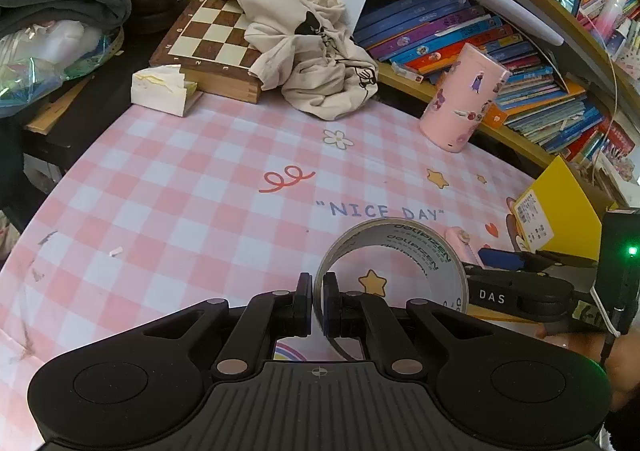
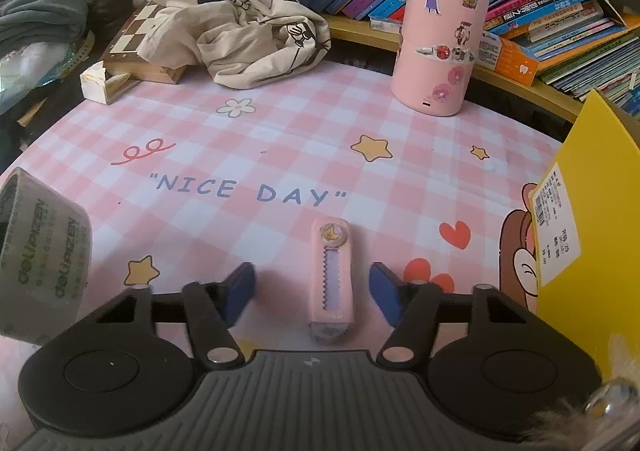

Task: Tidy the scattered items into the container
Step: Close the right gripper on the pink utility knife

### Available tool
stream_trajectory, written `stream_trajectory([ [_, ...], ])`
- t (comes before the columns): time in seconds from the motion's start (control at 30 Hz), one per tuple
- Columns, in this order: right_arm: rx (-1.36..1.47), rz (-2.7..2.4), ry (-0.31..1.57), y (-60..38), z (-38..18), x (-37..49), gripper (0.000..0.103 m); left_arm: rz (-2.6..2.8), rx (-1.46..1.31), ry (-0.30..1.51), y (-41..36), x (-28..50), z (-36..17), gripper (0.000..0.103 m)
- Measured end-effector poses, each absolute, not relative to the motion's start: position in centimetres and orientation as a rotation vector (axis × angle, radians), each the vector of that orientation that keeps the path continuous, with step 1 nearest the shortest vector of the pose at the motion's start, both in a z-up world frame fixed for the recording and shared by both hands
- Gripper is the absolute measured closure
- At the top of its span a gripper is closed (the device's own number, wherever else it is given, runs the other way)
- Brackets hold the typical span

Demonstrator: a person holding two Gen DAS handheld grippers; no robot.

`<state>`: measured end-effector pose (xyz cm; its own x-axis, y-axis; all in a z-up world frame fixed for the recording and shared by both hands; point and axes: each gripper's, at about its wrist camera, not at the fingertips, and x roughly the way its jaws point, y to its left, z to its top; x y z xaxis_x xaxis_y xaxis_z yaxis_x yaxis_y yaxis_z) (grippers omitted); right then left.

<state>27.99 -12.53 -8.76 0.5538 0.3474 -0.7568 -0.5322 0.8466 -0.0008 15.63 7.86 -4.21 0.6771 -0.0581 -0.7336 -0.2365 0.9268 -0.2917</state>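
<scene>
My left gripper (image 1: 318,301) is shut on the rim of a grey tape roll (image 1: 400,251), held upright just above the pink checked mat. The roll also shows at the left edge of the right wrist view (image 2: 40,251). My right gripper (image 2: 312,291) is open, its blue pads on either side of a small pink correction-tape dispenser (image 2: 332,279) lying on the mat, not touching it. The dispenser peeks out behind the roll in the left wrist view (image 1: 460,241). A yellow box (image 2: 580,243) stands at the right; it also shows in the left wrist view (image 1: 556,211).
A pink cylinder with stickers (image 2: 440,39) stands at the back right by a shelf of books (image 2: 540,3). A cream cloth (image 2: 240,11) lies over a chessboard box (image 1: 208,39) at the back left, next to a white tissue pack (image 1: 160,91).
</scene>
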Motion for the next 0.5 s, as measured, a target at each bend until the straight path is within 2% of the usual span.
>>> stream_trajectory([
  [0.17, -0.235, 0.544, 0.829, -12.39, -8.88, 28.09, 0.057, 0.105, -0.388, 0.827, 7.82, 15.78, -4.21, 0.099],
  [0.23, -0.230, 0.555, 0.826, -12.33, -8.86, 28.12, 0.069, 0.101, -0.386, 0.825, 7.75, 15.83, -4.16, 0.099],
  [0.27, -0.232, 0.557, 0.825, -12.29, -8.81, 28.13, 0.080, 0.099, -0.385, 0.824, 7.73, 15.84, -4.15, 0.099],
  [0.5, -0.225, 0.561, 0.831, -12.40, -8.43, 27.84, 0.080, 0.089, -0.385, 0.812, 7.64, 15.60, -3.83, 0.099],
])
